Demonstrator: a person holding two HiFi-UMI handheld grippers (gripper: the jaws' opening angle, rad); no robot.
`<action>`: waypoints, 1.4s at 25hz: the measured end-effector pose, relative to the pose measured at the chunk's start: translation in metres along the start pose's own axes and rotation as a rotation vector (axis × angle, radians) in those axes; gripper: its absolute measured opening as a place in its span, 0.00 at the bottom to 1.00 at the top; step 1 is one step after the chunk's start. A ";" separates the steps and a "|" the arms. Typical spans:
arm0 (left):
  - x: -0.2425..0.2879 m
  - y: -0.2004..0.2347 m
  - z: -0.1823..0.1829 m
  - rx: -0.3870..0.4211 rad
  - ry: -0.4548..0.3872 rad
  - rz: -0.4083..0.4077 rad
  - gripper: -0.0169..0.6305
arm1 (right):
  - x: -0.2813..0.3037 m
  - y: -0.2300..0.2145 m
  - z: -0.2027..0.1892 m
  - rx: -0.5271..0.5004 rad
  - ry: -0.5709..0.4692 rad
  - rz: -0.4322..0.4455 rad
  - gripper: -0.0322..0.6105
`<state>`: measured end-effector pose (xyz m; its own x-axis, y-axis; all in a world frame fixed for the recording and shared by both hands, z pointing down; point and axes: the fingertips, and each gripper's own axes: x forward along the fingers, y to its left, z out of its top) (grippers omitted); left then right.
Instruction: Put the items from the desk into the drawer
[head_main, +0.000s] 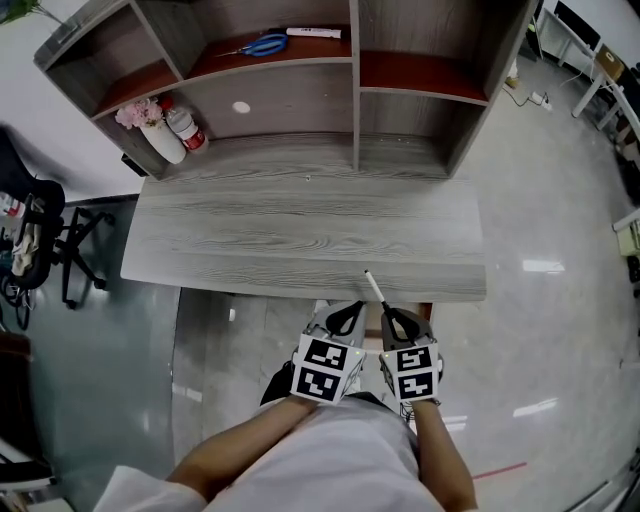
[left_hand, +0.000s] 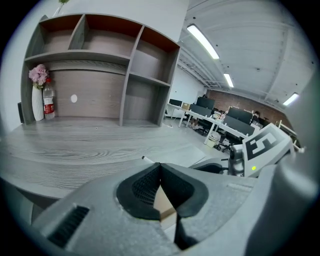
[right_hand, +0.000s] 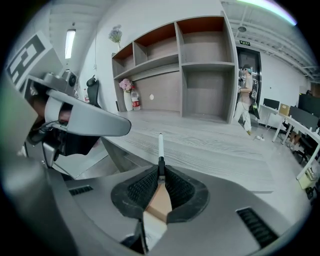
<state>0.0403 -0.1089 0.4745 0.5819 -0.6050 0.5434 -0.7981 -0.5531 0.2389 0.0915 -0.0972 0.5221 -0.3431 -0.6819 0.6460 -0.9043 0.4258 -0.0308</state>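
- R gripper (head_main: 398, 322) (right_hand: 161, 172) is gripping a thin white pen w/ black section (head_main: 374, 287) (right_hand: 160, 145); jaws are pinching shut on the black end, and the white end is pointing up & fwd over the desk's front edge.
- The pen is sitting in the air just above the near edge of the grey wood-grain desk (head_main: 300, 230) (right_hand: 210, 145), not touching the top as far as the head view shows. Its tip is also showing in the L gripper view (left_hand: 143, 158).
- L gripper (head_main: 347, 318) (left_hand: 160, 165) is hanging just beside the R one, below the desk edge; jaws are pressing together w/ nothing between the pads.
- Both grippers are sitting side by side, close to the person's body, marker cubes facing up.
- Whether the drawer is open: can't tell, area under the desk edge is mostly covered by the grippers.
- Blue-handled scissors (head_main: 262, 45) are lying on the upper shelf of the grey shelf unit w/ red-brown backs (head_main: 355, 100), w/ a white marker stick (head_main: 313, 33) just beside them on the right.
- A white vase w/ pink flowers (head_main: 160, 140) (left_hand: 38, 105) (right_hand: 128, 102) is standing upright at the desk's far-left corner, w/ a clear bottle w/ red label (head_main: 186, 130) (left_hand: 48, 105) (right_hand: 135, 101) next to it.
- A black office chair (head_main: 40, 240) is standing off the desk's left end.
- A person (right_hand: 246, 95) is standing at a doorway far back in the R gripper view.
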 end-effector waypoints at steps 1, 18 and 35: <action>-0.002 -0.002 -0.003 -0.001 0.000 -0.002 0.03 | -0.003 0.001 -0.003 0.002 0.001 -0.002 0.11; -0.015 -0.024 -0.052 -0.036 0.032 0.015 0.03 | -0.029 0.017 -0.074 0.023 0.049 -0.003 0.11; 0.000 -0.011 -0.074 -0.037 0.088 0.048 0.03 | 0.033 0.002 -0.126 0.066 0.158 -0.034 0.11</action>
<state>0.0372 -0.0604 0.5311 0.5284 -0.5769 0.6229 -0.8308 -0.5023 0.2395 0.1103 -0.0438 0.6395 -0.2722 -0.5910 0.7593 -0.9314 0.3600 -0.0536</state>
